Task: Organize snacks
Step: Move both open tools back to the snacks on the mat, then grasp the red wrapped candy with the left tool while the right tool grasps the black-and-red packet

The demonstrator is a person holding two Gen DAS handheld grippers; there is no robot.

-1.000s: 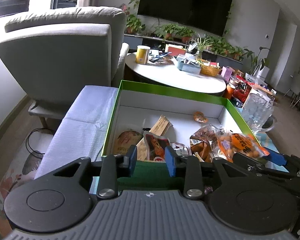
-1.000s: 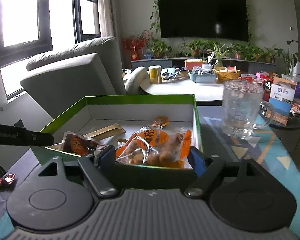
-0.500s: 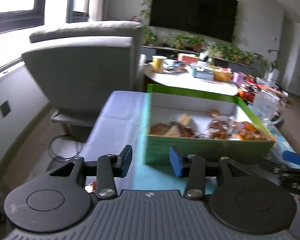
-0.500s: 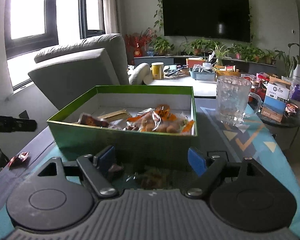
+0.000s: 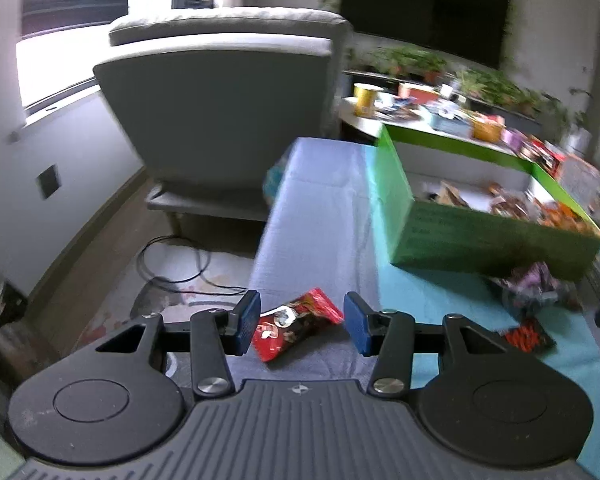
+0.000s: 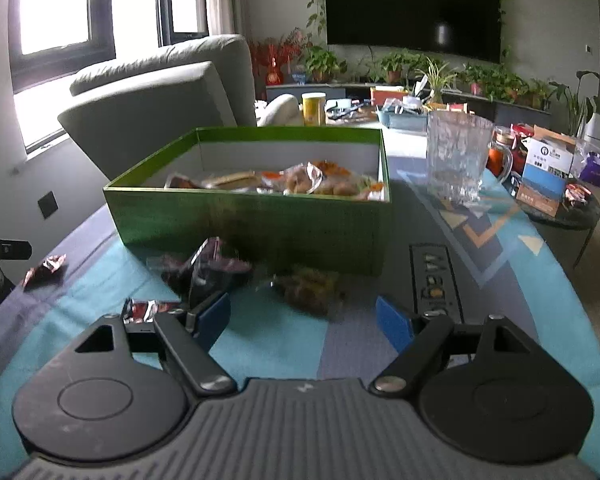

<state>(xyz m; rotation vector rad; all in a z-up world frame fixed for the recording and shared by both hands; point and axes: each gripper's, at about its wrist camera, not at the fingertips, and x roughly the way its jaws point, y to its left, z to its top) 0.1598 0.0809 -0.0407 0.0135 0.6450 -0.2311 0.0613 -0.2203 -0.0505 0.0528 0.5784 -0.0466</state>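
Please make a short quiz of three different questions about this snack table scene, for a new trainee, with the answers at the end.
1. True or false: the red snack packet already lies inside the green box.
2. Which stands to the right of the green box in the right wrist view? A) glass mug B) kettle C) lamp
3. What lies between the fingers of the left hand-held gripper?

Key
1. False: it lies on the table cover, outside the box.
2. A
3. The red snack packet; the jaws are opening and the pads do not press on it.
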